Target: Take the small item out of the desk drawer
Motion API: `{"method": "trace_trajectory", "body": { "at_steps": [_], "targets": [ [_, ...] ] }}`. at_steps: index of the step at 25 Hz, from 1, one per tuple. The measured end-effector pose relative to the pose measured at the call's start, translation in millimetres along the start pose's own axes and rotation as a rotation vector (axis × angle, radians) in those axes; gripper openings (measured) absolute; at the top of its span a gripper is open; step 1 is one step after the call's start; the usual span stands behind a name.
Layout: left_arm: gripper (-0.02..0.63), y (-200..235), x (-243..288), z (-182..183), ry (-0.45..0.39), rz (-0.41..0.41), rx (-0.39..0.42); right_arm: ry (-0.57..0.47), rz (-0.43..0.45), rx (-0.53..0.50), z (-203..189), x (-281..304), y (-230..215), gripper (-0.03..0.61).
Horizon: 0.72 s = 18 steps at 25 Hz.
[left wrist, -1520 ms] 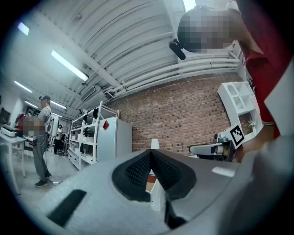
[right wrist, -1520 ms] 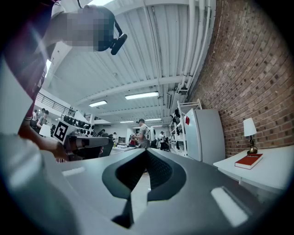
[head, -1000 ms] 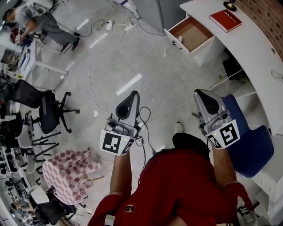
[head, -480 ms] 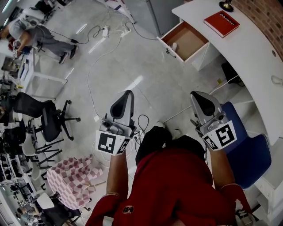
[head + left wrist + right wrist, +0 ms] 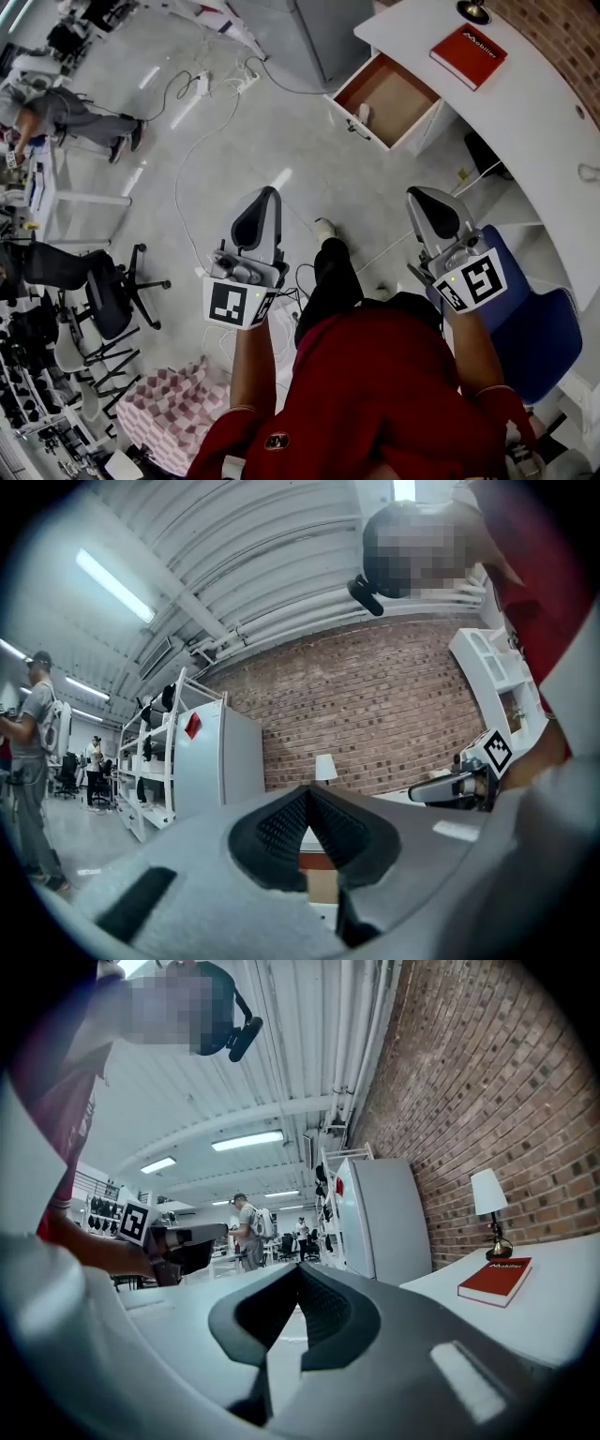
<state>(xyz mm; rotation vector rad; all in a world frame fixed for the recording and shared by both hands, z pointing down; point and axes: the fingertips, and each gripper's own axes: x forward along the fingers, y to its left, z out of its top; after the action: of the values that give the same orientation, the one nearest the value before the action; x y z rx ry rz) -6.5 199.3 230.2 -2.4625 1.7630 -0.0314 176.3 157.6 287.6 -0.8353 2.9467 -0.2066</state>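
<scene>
**Small item lies in the open drawer, both grippers shut and far from it**

The left gripper hangs over the floor, well apart from the desk. Its jaws are closed together with nothing between them. Further right, the drawer stands pulled out of the white desk. The small item lies on the drawer's bottom, just inside the front wall, about midway along it. It is pale and little, so I judge it light; whether it is stiff or soft I cannot tell. The best hold is probably from above, across its narrow sides, with care for the near wall. The right gripper is also empty, with its jaws closed. A red book lies near the desk's wall-side edge.
</scene>
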Motion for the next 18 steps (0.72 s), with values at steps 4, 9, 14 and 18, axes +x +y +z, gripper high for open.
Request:
{"method": "trace_trajectory", "body": {
  "at_steps": [4,9,14,18],
  "targets": [
    [0.002,54,36,-6,-0.028,-0.044,-0.009,0.045,-0.034,-0.024,-3,59,-12,0.012],
    [0.002,122,74,-22,-0.024,-0.100,-0.026,0.106,-0.085,-0.027,-14,130,-34,0.012],
    [0.002,183,101,-42,-0.015,-0.149,-0.050,0.148,-0.163,-0.020,-26,188,-58,0.012],
    [0.002,217,126,-57,-0.008,-0.187,-0.064,0.171,-0.224,-0.023,-32,221,-79,0.012]
  ]
}}
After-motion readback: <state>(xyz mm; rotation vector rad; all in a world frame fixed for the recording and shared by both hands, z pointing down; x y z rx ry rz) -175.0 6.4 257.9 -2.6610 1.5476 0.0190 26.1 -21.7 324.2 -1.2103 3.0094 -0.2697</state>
